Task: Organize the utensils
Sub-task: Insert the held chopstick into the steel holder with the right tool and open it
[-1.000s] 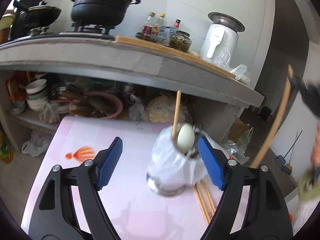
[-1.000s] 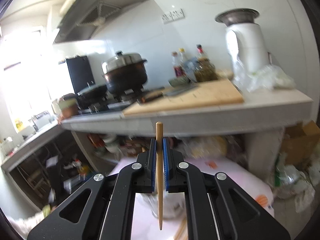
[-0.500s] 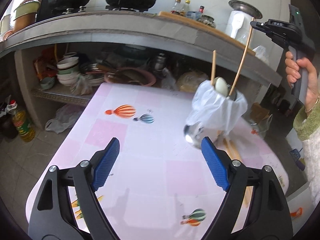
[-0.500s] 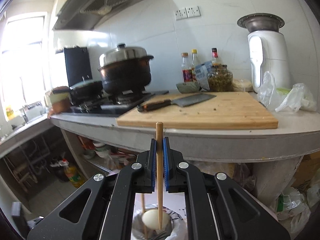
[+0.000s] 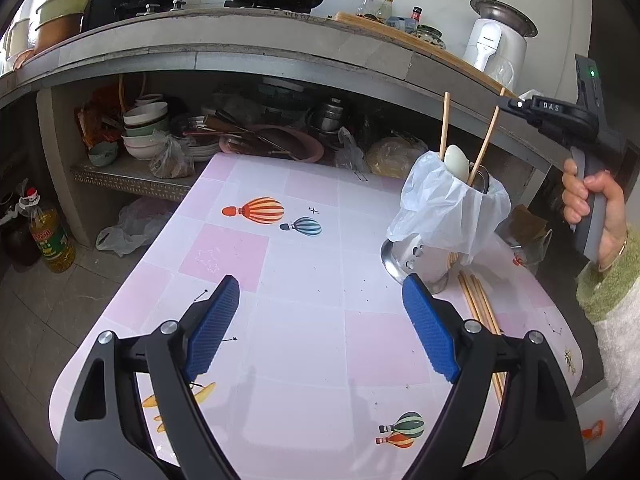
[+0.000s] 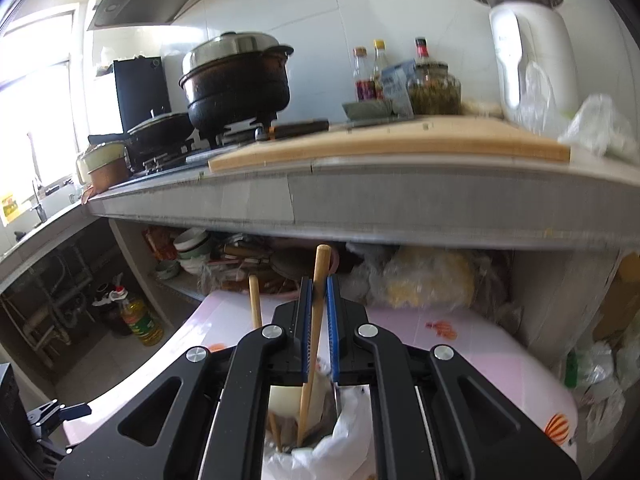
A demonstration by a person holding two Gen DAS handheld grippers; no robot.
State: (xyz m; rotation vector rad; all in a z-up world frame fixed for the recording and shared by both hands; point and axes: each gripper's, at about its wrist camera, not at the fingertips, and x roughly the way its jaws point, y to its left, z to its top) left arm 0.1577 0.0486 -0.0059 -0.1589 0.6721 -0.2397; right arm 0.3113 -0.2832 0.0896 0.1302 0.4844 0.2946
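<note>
A steel utensil holder (image 5: 416, 256) draped with a white plastic bag (image 5: 444, 208) stands on the pink table (image 5: 312, 340) at the right. It holds a white spoon (image 5: 457, 160) and one chopstick (image 5: 443, 124). My right gripper (image 6: 319, 312) is shut on a second chopstick (image 6: 316, 320), whose lower end is inside the holder (image 6: 320, 440); in the left wrist view this chopstick (image 5: 486, 140) leans right, toward the right gripper (image 5: 516, 105). My left gripper (image 5: 320, 332) is open and empty, low over the table's near side. Several chopsticks (image 5: 478, 312) lie on the table beside the holder.
A concrete counter (image 5: 240, 44) with pots, bottles and a cutting board (image 6: 384, 146) overhangs the table's far side. A shelf under it holds bowls (image 5: 146, 128) and pans. An oil bottle (image 5: 48, 236) stands on the floor at left.
My right gripper has come down with its chopstick, whose tip has gone into the holder. My left gripper has pulled back from the holder, still open.
</note>
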